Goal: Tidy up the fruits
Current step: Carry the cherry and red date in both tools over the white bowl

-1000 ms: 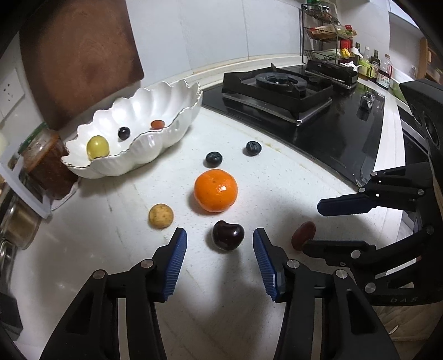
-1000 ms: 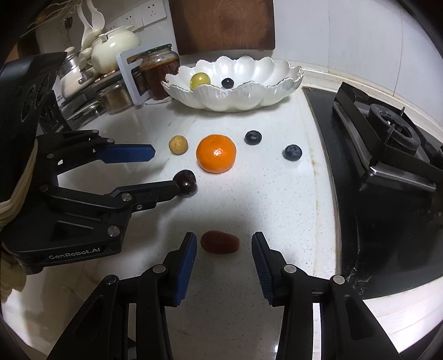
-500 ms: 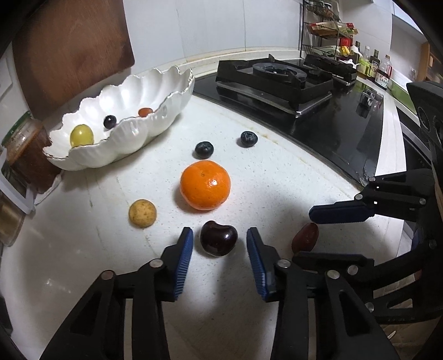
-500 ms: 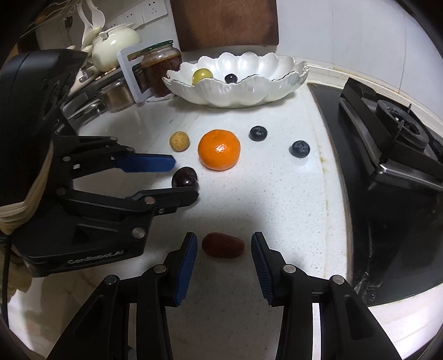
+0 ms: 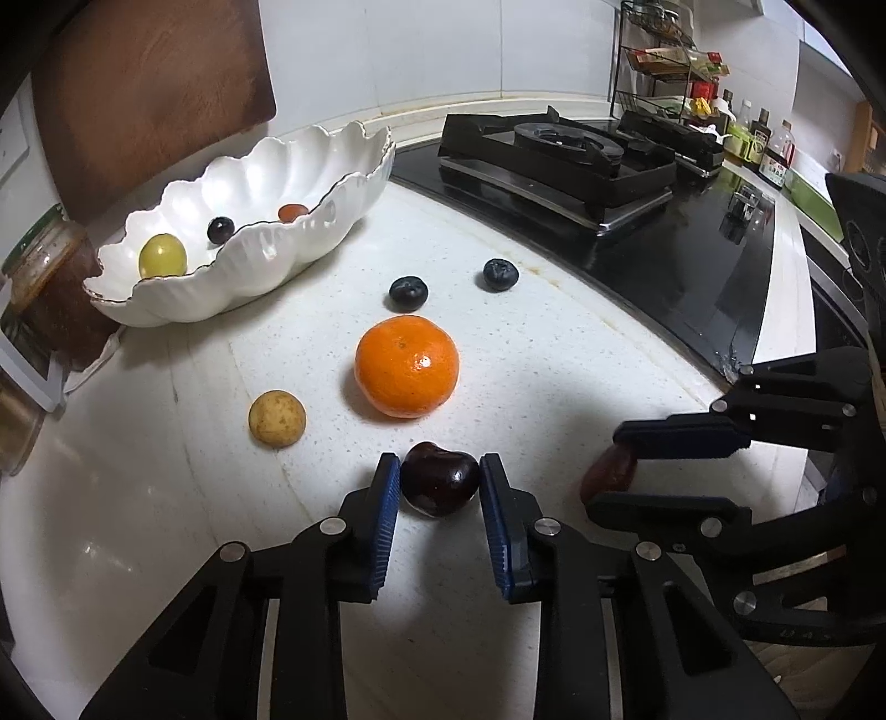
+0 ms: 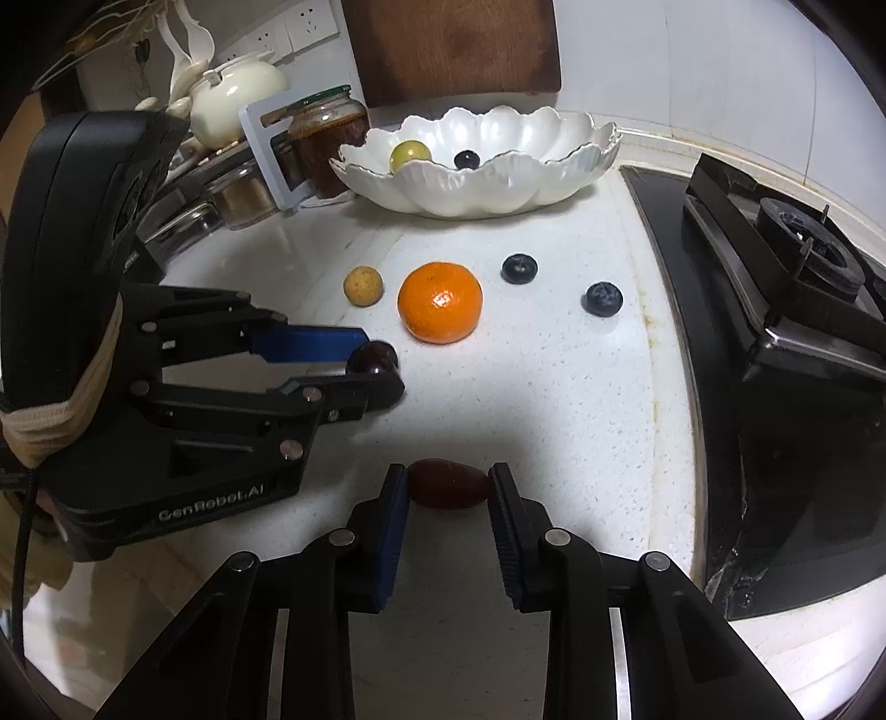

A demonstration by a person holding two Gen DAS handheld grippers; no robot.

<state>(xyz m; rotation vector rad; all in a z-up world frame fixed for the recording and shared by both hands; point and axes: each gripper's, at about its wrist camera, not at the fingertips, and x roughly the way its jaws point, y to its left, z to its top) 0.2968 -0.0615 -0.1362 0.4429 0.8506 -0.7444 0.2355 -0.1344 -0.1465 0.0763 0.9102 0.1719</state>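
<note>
The speckled white stone tabletop (image 5: 554, 354) looks polished, throwing back soft light. On it sits a glossy white scalloped ceramic bowl (image 5: 288, 260) with a thin gilt rim. The dark red cherry (image 5: 440, 481) is smooth and shiny; the orange mandarin (image 5: 407, 365) has a finely pitted, slightly waxy peel; the two blueberries (image 6: 519, 268) are matt and dusty. The black plastic left gripper (image 5: 440, 515) carries ribbed blue rubbery pads (image 5: 387, 526) and bright metal pins. The black glass hob (image 5: 692, 277) mirrors its surroundings beside a matt brown wooden board (image 6: 459, 50).
</note>
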